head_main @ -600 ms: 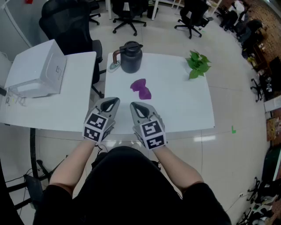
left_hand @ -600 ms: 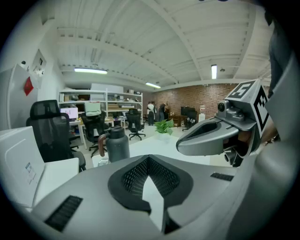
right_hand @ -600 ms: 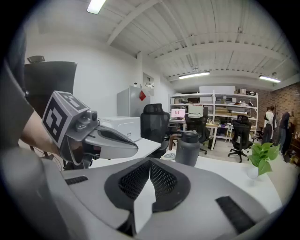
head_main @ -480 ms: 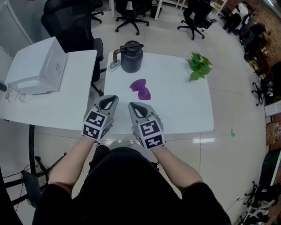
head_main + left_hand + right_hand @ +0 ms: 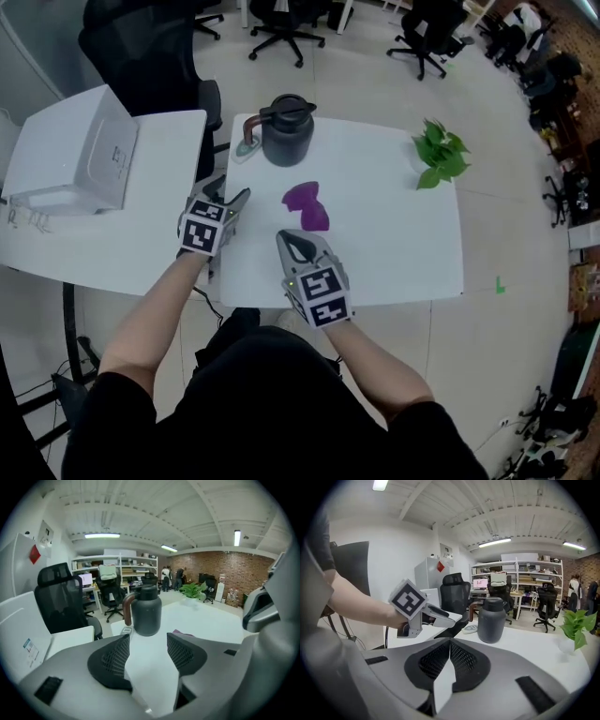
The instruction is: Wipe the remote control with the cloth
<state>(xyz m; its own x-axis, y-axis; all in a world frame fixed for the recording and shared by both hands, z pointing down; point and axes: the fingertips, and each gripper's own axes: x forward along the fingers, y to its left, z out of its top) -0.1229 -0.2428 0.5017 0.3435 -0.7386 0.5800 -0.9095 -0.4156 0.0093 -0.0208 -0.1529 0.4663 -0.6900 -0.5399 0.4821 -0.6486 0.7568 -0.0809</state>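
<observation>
Remote control [image 5: 246,147] at worktop's [image 5: 394,234] back left corner, just beside dark jug [image 5: 287,131]; purple cloth [image 5: 307,205] mid-worktop. Left tool [image 5: 230,192] released, empty; right tool [image 5: 287,238] clenched, empty.

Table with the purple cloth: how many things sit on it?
4: dark grey jug at the back, small pale remote control just left of it, crumpled purple cloth in the middle, green leafy plant at the right.
</observation>
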